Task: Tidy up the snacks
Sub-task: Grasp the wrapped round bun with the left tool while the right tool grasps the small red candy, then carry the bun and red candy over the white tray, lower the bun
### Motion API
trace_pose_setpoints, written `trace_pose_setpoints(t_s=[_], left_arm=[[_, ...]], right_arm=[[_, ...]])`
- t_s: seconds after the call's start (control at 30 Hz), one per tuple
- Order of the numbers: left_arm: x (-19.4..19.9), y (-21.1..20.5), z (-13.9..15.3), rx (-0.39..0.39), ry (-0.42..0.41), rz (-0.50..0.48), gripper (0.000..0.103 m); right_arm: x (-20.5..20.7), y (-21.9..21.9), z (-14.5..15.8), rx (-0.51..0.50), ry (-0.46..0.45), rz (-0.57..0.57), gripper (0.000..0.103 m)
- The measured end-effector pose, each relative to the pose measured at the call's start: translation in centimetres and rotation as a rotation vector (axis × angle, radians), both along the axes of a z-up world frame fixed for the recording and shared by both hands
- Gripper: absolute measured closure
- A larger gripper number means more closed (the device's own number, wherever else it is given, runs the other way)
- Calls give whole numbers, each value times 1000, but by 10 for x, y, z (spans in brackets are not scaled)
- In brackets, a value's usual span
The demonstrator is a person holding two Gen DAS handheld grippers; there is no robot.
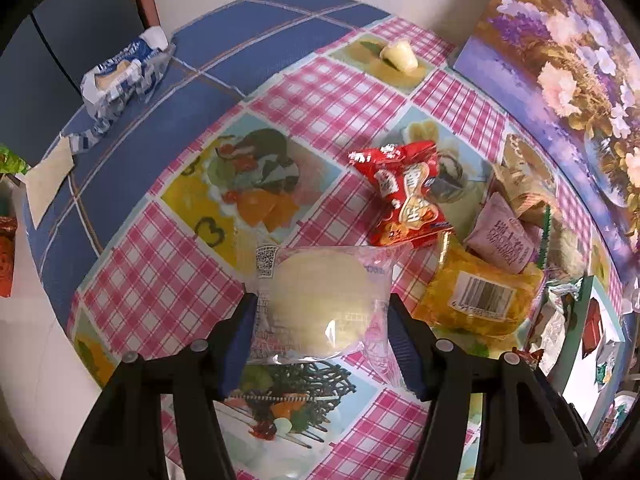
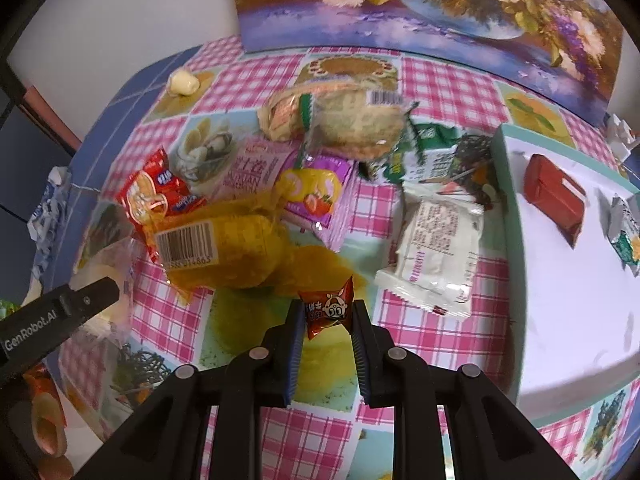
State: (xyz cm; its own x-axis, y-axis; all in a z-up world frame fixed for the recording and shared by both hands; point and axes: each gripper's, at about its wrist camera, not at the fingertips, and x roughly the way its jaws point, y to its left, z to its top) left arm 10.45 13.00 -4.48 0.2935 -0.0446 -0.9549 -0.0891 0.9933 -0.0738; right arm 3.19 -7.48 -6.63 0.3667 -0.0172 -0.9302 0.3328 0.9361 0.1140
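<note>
My left gripper (image 1: 322, 316) is shut on a clear-wrapped pale round cake (image 1: 320, 300), held just above the checked tablecloth. My right gripper (image 2: 326, 314) is shut on a small brown-red candy packet (image 2: 328, 308), lifted over the cloth. A pile of snacks lies beyond: a red packet (image 1: 404, 192) (image 2: 154, 196), a yellow bag with a barcode (image 1: 476, 288) (image 2: 216, 248), a pink packet (image 1: 502, 240) (image 2: 256, 168), a strawberry packet (image 2: 316, 192), a white packet (image 2: 436, 248) and a wrapped cake (image 2: 344, 120). The left gripper's finger shows at the right wrist view's left edge.
A white tray with a teal rim (image 2: 508, 208) at the right holds a red-brown packet (image 2: 554, 196) and a small wrapped sweet (image 2: 624, 232). A flower painting (image 2: 420, 4) leans against the wall. A small pale jelly cup (image 1: 400, 56) and a blue-white wrapper (image 1: 124, 76) lie further off.
</note>
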Motion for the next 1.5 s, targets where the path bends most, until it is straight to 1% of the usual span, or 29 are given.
trace_pose_setpoints(t_s=[0.17, 0.37, 0.57, 0.7, 0.87, 1.1, 1.23, 1.33, 1.43, 1.5], left_arm=[[-10, -7, 22, 6, -51, -21, 38], [-26, -38, 49, 12, -115, -77, 38], [-30, -78, 62, -7, -155, -140, 38], [-39, -107, 71, -2, -182, -192, 38], [-52, -143, 82, 1, -212, -270, 38], [-76, -196, 87, 12, -235, -392, 38], [-90, -224, 87, -4, -232, -469, 38], [-101, -244, 82, -13, -222, -521, 38], [-111, -260, 76, -45, -197, -571, 38], [-119, -272, 71, -44, -190, -608, 38]], right_arm=[[-11, -13, 14, 3, -20, -32, 79], [-18, -34, 32, 7, -52, -86, 79], [-32, -63, 51, 11, -90, -163, 79], [-44, -87, 63, 3, -114, -216, 79], [-65, -122, 76, -11, -137, -309, 78], [-97, -171, 88, -28, -161, -431, 78], [-113, -196, 90, -17, -167, -488, 78], [-124, -212, 91, -20, -163, -526, 78], [-136, -227, 90, -17, -166, -562, 78], [-142, -235, 90, -17, -167, -583, 78]])
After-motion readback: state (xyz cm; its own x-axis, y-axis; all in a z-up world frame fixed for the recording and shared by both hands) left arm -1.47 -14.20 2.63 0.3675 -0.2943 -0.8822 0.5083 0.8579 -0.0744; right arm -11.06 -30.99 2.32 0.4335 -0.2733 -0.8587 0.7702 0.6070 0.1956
